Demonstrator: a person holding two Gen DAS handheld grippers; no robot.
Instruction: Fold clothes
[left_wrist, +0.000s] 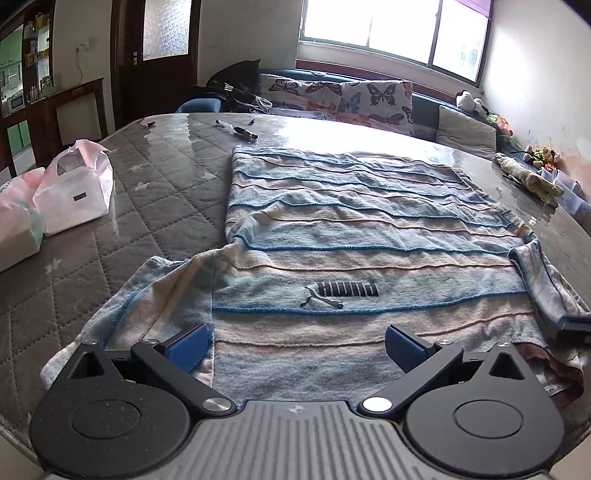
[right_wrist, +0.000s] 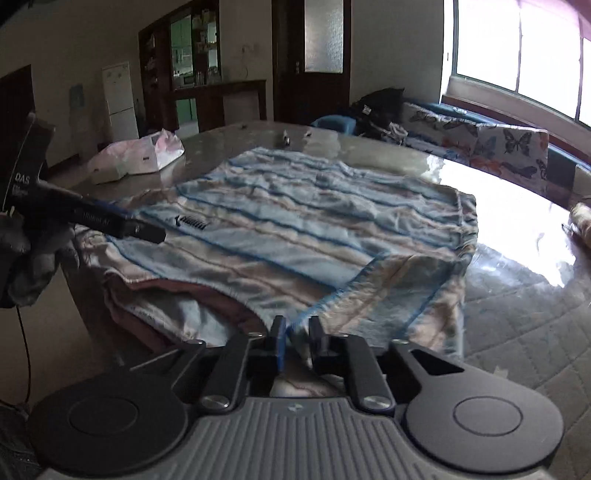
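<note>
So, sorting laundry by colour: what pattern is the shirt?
Pale blue and beige striped shirt; left wrist view.

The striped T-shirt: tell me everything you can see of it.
The striped T-shirt is a soft knit in pale blue and beige bands with thin blue lines and a black logo on the chest. It lies spread flat and wrinkled on the quilted grey table cover, both short sleeves out to the sides. The right gripper pinches its sleeve edge; the left gripper stands open over the chest near the collar.

Right gripper pinches the striped shirt's sleeve edge.
</note>
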